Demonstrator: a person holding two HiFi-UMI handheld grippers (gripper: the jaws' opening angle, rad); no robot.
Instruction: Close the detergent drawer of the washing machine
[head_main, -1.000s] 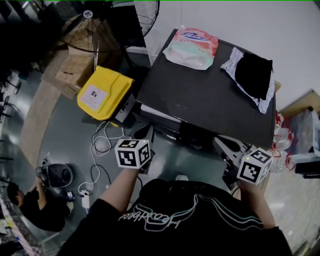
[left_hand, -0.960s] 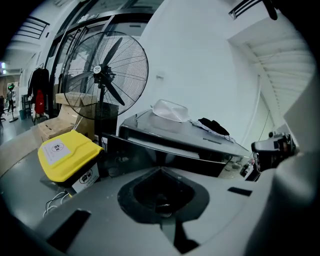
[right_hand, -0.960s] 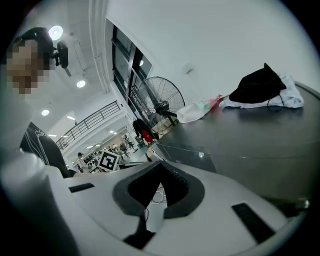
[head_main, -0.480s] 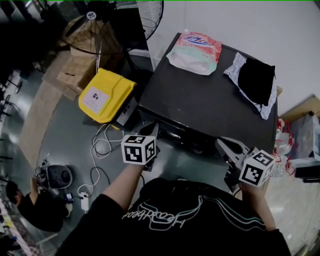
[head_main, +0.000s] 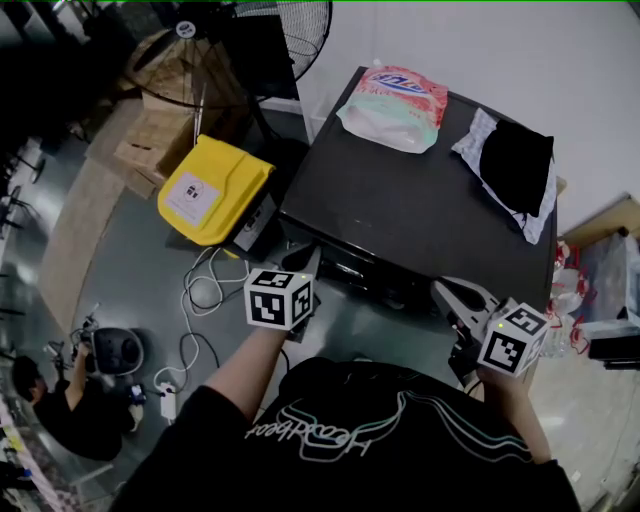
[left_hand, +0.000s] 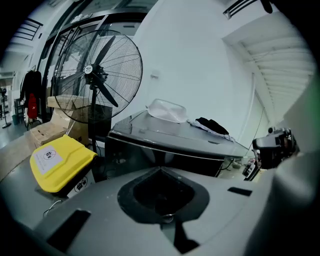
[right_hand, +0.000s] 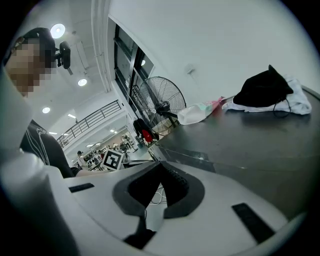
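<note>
The dark washing machine (head_main: 420, 215) fills the middle of the head view, seen from above. Its top front edge (left_hand: 170, 150) runs across the left gripper view just beyond the jaw tips. I cannot make out the detergent drawer as a separate part; the front face at the upper left (head_main: 335, 262) is dark and in shadow. My left gripper (head_main: 303, 264) is shut, its tips at or very near that front corner, with nothing between the jaws (left_hand: 160, 171). My right gripper (head_main: 452, 296) is shut and empty, by the machine's front right (right_hand: 160, 164).
On the machine's top lie a pink detergent bag (head_main: 394, 95) and a black cloth on a white one (head_main: 515, 165). A yellow case (head_main: 213, 190) and cables (head_main: 195, 300) lie on the floor at left. A standing fan (left_hand: 97, 77) and cardboard boxes (head_main: 150, 140) stand behind. Another person crouches at lower left (head_main: 50, 400).
My left gripper has moved forward and right to the machine's front corner. A pale strip that stuck out of the front a second ago no longer shows. The right gripper has barely moved.
</note>
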